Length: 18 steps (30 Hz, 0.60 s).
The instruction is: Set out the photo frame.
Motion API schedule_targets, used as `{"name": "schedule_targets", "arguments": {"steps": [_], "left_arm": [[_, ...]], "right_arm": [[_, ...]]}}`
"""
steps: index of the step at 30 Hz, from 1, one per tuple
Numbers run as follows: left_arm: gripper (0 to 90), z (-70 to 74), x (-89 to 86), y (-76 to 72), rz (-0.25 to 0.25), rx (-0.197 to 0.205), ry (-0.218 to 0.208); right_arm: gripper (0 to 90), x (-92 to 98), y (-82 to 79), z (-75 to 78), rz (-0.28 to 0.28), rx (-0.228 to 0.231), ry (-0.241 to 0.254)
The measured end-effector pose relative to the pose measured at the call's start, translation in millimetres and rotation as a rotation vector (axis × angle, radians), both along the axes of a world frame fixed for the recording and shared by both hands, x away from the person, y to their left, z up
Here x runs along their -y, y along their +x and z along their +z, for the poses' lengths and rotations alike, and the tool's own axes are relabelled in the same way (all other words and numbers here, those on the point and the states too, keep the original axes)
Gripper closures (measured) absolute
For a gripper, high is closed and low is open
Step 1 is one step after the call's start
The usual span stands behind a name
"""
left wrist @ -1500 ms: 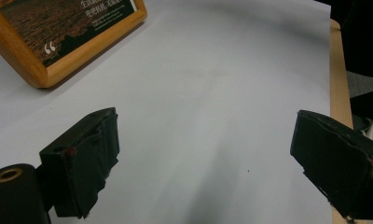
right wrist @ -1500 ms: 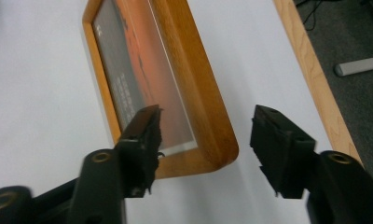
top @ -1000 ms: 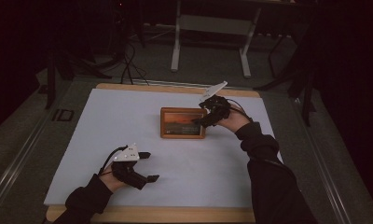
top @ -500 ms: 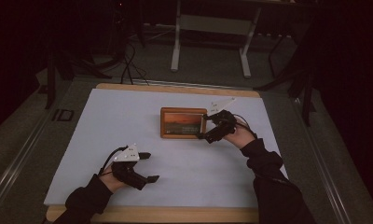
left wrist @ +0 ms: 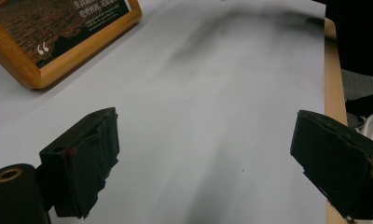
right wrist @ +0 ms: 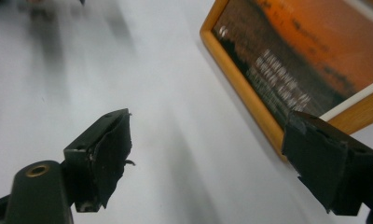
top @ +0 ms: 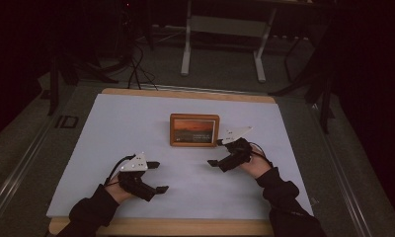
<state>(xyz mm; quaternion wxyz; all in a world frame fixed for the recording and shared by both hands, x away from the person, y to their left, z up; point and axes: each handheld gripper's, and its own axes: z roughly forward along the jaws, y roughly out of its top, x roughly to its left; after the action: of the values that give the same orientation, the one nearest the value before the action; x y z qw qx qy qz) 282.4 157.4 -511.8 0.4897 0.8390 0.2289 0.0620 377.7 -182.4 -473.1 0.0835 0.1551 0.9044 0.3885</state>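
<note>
One frame (top: 194, 130) lies flat on the white table (top: 136, 118), a bit past the middle, toward 12 o'clock. It has a light brown wood edge all the way around. Inside is a picture with an orange sky on top and dark ground below. There are small white words on the dark part, too tiny to read.

The right gripper (top: 216, 152) is at about 4 o'clock from the frame, just beside its near right corner and not touching it. Its jaws have just been opening and now stand wide apart, with only bare table between them. In the right gripper view, the frame's wood corner (right wrist: 250, 88) sits close by one jaw.

The left gripper (top: 157, 176) is at about 7 o'clock from the frame, well apart from it. Its jaws are wide apart too, and hold nothing.
</note>
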Motion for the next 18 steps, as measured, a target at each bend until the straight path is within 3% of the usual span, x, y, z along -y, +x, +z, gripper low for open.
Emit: {"name": "schedule_targets", "arguments": {"steps": [3,9,18], "left_arm": [[8.5,0.4,-0.1,-0.6,-0.001,0.003,-0.001],[8.5,0.5,-0.7,-0.8,-0.001,0.003,-0.001],[8.5,0.3,0.0,-1.6,-0.006,0.004,0.004]], "right_arm": [[15.5,1.0,-6.6,-8.4,-0.006,-0.016,0.033],[15.5,6.9,-19.8,-24.0,-0.03,-0.016,0.053],[15.5,14.6,-31.1,-37.4,-0.041,-0.033,0.037]]}}
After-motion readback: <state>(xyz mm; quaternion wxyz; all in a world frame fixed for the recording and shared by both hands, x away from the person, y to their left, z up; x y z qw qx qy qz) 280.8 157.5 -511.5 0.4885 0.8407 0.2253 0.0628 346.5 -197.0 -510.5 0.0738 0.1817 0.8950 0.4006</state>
